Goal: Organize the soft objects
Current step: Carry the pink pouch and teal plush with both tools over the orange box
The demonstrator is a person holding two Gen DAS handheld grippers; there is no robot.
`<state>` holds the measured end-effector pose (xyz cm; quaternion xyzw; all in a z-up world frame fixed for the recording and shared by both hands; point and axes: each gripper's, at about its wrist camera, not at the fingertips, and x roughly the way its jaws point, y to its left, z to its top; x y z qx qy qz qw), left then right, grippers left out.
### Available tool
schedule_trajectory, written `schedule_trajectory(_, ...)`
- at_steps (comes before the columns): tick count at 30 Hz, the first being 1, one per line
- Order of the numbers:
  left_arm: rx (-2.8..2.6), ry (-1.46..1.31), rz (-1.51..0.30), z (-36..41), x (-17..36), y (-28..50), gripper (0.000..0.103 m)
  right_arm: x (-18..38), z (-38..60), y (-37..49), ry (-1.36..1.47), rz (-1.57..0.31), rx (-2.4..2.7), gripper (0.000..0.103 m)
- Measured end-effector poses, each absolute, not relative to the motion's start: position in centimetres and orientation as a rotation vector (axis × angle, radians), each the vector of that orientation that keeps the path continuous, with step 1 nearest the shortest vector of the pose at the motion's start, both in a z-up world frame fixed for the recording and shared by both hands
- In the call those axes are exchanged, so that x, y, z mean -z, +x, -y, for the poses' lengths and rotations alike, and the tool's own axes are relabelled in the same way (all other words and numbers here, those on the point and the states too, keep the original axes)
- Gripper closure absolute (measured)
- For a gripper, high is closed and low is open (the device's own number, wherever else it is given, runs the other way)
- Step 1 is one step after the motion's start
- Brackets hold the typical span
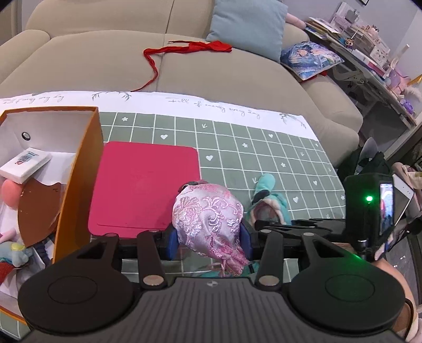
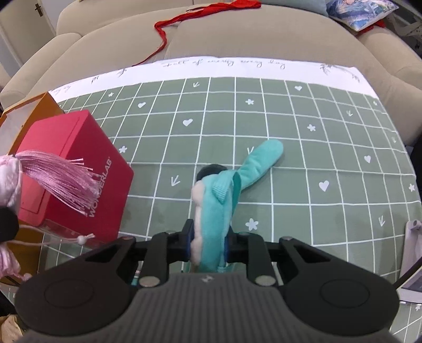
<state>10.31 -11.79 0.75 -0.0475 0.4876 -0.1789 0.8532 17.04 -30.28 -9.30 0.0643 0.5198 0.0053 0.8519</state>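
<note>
My left gripper (image 1: pixel 208 238) is shut on a pink brocade pouch (image 1: pixel 208 211) and holds it above the green checked tablecloth (image 1: pixel 263 147), beside a red box (image 1: pixel 142 184). The pouch's pink tassel (image 2: pixel 58 179) shows at the left of the right wrist view. My right gripper (image 2: pixel 208 241) is shut on a teal plush toy (image 2: pixel 219 195) with a white edge; its long teal ear (image 2: pixel 263 155) rests on the cloth. The toy also shows in the left wrist view (image 1: pixel 266 200).
An orange open box (image 1: pixel 76 179) at the left holds plush toys (image 1: pixel 13 253) and a white packet (image 1: pixel 26 163). A red ribbon (image 1: pixel 184 48) and a blue cushion (image 1: pixel 248 23) lie on the beige sofa (image 1: pixel 105 60). A cluttered desk (image 1: pixel 369 58) stands at the right.
</note>
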Motion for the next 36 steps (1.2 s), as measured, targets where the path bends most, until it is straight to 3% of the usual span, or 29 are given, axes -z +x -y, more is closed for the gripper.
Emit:
schedule_trajectory(7,0.339,-0.074,-1.087,10.8,-0.9,10.3,0.052,7.9,29.8,16.8,0.162,-1.128,0.043,0.084)
schedule_trajectory(14,0.346,-0.097,-1.096,8.2,-2.9,9.9,0.052,3.1,27.6,16.7,0.138,-1.067,0.035,0.084)
schedule_trajectory(26,0.243,-0.182,-0.933,-0.7,-10.8,10.5,0.052,-8.8,17.9,17.7,0.021,-0.866,-0.136,0.084)
schedule_trajectory(36,0.105,-0.198,-0.836,-8.7,-14.6,11.6,0.052,-12.2,6.3,19.4,-0.007,-0.801,-0.365,0.084)
